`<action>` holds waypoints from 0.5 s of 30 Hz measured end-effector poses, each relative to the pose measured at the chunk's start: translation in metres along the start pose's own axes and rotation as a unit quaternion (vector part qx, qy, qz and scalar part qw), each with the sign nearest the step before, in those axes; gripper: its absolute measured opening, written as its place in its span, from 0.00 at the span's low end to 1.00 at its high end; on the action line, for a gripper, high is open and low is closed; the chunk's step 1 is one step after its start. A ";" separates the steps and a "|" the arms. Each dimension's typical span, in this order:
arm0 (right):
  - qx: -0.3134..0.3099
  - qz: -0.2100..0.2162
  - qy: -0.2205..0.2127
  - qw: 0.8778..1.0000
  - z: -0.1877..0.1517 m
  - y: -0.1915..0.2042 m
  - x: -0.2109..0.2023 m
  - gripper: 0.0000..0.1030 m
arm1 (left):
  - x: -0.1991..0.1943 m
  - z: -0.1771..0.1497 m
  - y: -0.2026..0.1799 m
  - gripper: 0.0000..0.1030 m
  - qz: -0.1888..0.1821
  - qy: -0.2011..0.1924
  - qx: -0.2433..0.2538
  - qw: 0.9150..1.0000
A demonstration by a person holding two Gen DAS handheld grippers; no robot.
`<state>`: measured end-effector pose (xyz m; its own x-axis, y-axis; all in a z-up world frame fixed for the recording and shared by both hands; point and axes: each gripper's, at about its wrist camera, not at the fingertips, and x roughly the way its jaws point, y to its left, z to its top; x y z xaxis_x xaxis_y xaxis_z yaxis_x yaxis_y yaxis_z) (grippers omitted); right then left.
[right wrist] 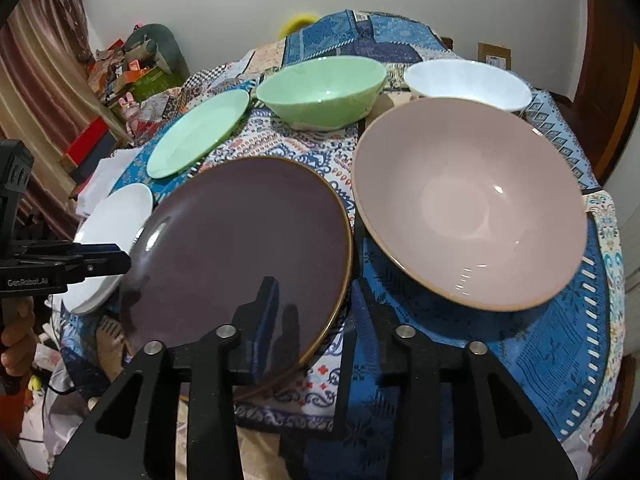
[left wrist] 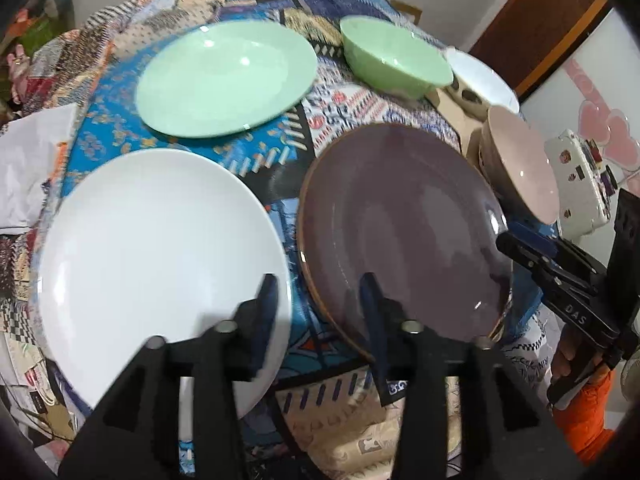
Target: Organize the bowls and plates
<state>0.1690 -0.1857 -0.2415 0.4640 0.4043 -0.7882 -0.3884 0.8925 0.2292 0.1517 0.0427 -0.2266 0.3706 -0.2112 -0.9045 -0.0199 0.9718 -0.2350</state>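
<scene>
Jaws parted between white plate [left wrist: 160, 248], purple plate [left wrist: 404, 232]

Plates were white [left wrist: 152, 248], mint green [left wrist: 224, 80] and dark purple with a brown rim [right wrist: 240, 248]. Bowls were green [right wrist: 320, 92], white [right wrist: 468, 82] and pale pink [right wrist: 468, 200]. Tablecloth [right wrist: 540, 340] was blue patchwork with mixed prints.

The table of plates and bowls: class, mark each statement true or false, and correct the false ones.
1. The purple plate lies between the white plate and the pink bowl. True.
2. The green bowl sits on the green plate. False: it stands beside it.
3. Three bowls are on the table. True.
4. The right claw grips the pink bowl. False: it is open at the purple plate's rim.
</scene>
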 end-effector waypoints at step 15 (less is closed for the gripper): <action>-0.037 0.023 -0.052 0.998 0.020 0.049 -0.028 0.51 | -0.083 -0.020 0.024 0.49 0.056 -0.082 0.004 0.995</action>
<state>0.1532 -0.1496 -0.1972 0.5228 0.4663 -0.7136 -0.4665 0.8572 0.2184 0.1022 0.0811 -0.1646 0.5139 -0.0830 -0.8538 -0.0621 0.9891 -0.1335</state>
